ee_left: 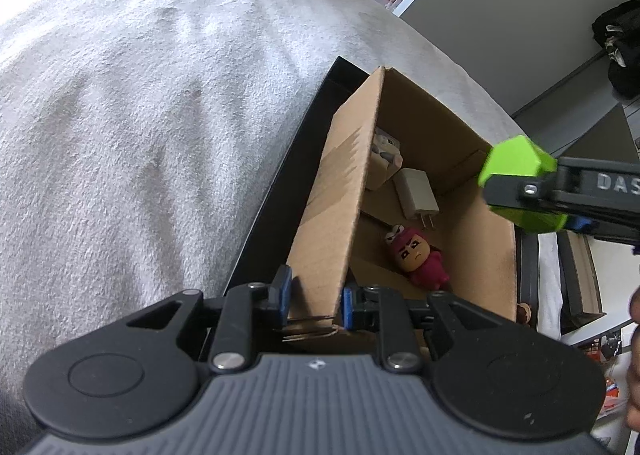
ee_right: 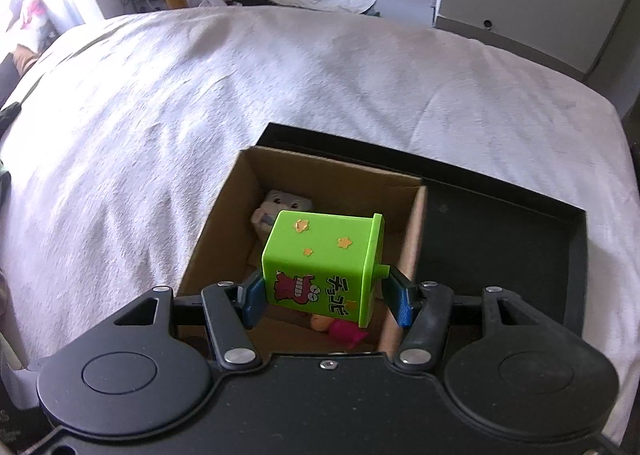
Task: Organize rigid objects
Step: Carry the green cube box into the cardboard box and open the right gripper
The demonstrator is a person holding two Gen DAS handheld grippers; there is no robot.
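Left wrist view: the left gripper has its blue pads set on either side of the near wall of the cardboard box, apparently pinching it to steady the box. The box stands in a black tray on a white blanket. Inside lie a white charger plug with its prongs toward the near right, a pink-hooded figurine on its back, and a grey toy at the far end. The right gripper comes in from the right, carrying the green box toy over the box's right rim.

Right wrist view: the right gripper is clamped on the green box toy, held above the open box. Its starred face looks up and away; its long axis runs roughly left to right between the pads, with the flanged end to the right.

Three items already sit inside, so sorting looks well along; this toy is not yet released. No other loose items show on the blanket.
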